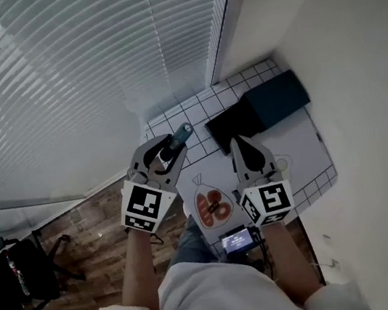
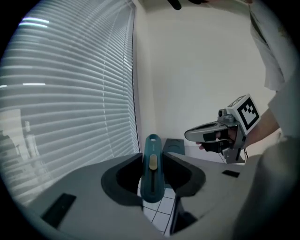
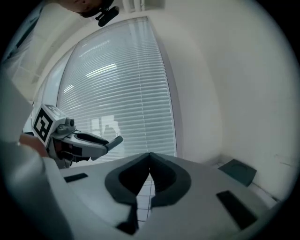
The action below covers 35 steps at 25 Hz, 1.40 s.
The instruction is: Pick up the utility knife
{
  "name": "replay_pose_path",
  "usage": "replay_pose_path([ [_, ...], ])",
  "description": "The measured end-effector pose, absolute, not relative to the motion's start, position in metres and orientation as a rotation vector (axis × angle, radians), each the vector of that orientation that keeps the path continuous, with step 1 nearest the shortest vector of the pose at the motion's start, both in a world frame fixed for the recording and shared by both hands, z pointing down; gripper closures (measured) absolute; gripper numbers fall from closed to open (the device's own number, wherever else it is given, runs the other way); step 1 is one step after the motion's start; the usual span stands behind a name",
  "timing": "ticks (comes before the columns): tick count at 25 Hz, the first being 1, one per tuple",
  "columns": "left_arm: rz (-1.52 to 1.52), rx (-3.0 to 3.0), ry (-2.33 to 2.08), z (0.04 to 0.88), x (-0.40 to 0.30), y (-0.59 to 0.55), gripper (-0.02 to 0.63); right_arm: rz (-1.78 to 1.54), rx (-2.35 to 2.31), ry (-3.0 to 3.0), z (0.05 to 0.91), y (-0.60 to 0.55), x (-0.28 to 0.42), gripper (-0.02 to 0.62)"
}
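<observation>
**Holding the knife clear of the table: the pick-up looks done**

And there it is. The left gripper [image 1: 167, 151] has the teal plastic utility knife with its tan slider [image 2: 153, 161] pinched between its dark pads. The jaws stand part-way apart and press on the two sides of the handle. In the left gripper view the knife lies along the jaws, slider face up, its rounded end with the hole pointing away from the camera. From the head view that end pokes out beyond the jaw tips. It sits well above the white grid-lined mat [image 1: 201, 109] on the table, and nothing below touches it.

Over on the other side, the right gripper [image 3: 149, 162] carries nothing. Its jaws are drawn together with the tips meeting, and only mat shows beneath them. It hangs near the left one at much the same height.

Down on the mat there's a dark teal box [image 1: 277, 98] by the wall, with a black flat case [image 1: 233, 125] right beside it. Nearer the person lies a clear bag with red contents [image 1: 211, 205]. Slatted window blinds [image 1: 56, 78] fill the left of the view.

So where does the task stand? My read is that the grasp is made and the knife is off the surface, which is all the task asks. What's left, if anything, is holding the grip steady. The hold looks centred on the handle, so I'd judge a slip unlikely.
</observation>
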<state>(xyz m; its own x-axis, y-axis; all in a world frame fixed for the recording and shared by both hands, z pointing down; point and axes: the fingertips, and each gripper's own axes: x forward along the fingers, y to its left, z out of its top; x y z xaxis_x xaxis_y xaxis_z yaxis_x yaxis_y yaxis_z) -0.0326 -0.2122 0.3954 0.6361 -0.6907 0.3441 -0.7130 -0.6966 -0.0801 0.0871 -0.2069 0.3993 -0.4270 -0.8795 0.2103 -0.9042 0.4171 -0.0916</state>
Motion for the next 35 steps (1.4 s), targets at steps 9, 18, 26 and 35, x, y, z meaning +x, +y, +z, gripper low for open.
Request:
replay_pose_path([
  [9,0.441,2.860,-1.252,0.331,-0.031,-0.191,0.466,0.172,1.656,-2.566,0.347,-0.192,0.095,0.589],
  [18,0.364,2.901,-1.242,0.299,-0.026,-0.179,0.465,0.110,1.708,-2.598,0.314,-0.183,0.104,0.589],
  [26,0.367,2.906,-1.245,0.295,-0.022,-0.174,0.465,0.090,1.710,-2.613,0.307,-0.182,0.106,0.589],
  [35,0.379,2.897,-1.236,0.301,-0.021,-0.173,0.465,0.099,1.703,-2.608,0.311,-0.180,0.105,0.589],
])
